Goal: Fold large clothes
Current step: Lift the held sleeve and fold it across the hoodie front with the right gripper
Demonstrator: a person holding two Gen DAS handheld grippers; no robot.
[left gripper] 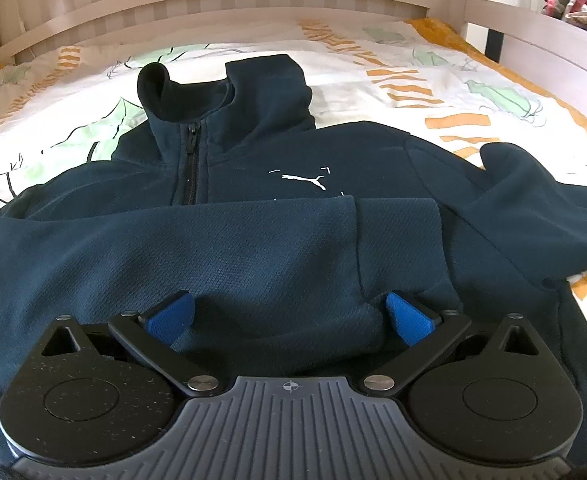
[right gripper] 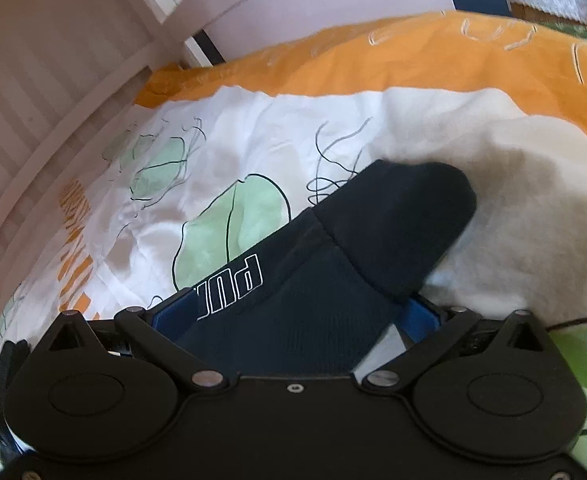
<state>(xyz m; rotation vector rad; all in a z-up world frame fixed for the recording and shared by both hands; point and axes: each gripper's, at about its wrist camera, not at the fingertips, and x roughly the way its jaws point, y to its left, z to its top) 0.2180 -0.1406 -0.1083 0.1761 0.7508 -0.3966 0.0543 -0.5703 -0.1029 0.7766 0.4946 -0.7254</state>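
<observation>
Item: navy zip-neck sweatshirt [left gripper: 253, 168], front up on the bed [left gripper: 433, 64], collar toward 12 o'clock under the slatted headboard [left gripper: 213, 4]. We see one sleeve [left gripper: 213, 240] folded across the chest below the white logo [left gripper: 303, 180].

Left gripper [left gripper: 289, 316]: jaws spread wide, blue pads [left gripper: 407, 320] resting on the folded sleeve fabric, nothing clamped.

Right gripper [right gripper: 293, 320]: jaws spread either side of the other sleeve's cuff [right gripper: 397, 224], which points to 1 o'clock over the leaf-print duvet [right gripper: 253, 140]; we cannot tell whether the pads press it.

Count: one navy zip jacket [left gripper: 253, 240], one patterned bedspread [left gripper: 433, 80], two tongs: left tongs [left gripper: 289, 316], right tongs [right gripper: 293, 320].
</observation>
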